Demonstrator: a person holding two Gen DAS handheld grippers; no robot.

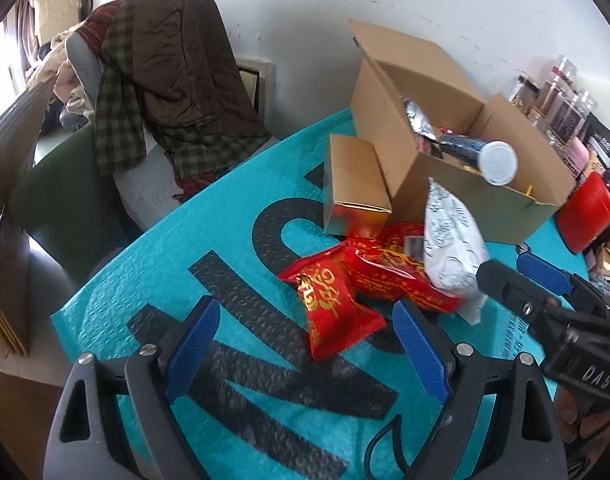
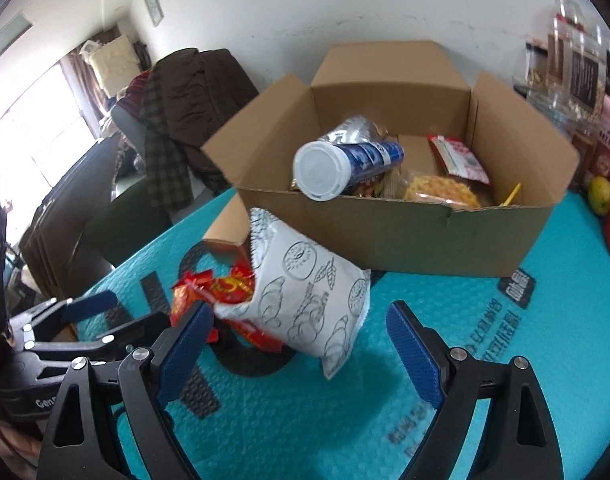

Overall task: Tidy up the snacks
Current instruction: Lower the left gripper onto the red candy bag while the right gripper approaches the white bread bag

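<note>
An open cardboard box [image 2: 409,240] holds a blue tube with a white cap [image 2: 345,166], a silver bag and other snacks. It also shows in the left wrist view [image 1: 445,184]. In front of it a white printed snack bag [image 2: 305,292] leans upright on red snack packets [image 1: 337,296]. My right gripper [image 2: 301,332] is open, its jaws on either side of the white bag's lower end; the bag is not pinched. My left gripper [image 1: 309,328] is open just in front of the red packets. The white bag also shows in the left wrist view [image 1: 449,240].
A small closed carton [image 1: 357,188] lies left of the box on the teal mat [image 1: 209,248]. Jars [image 2: 577,68], a red container [image 1: 589,212] and a green fruit [image 2: 601,194] stand at the right. A chair draped with clothes [image 1: 165,80] stands beyond the table's left edge.
</note>
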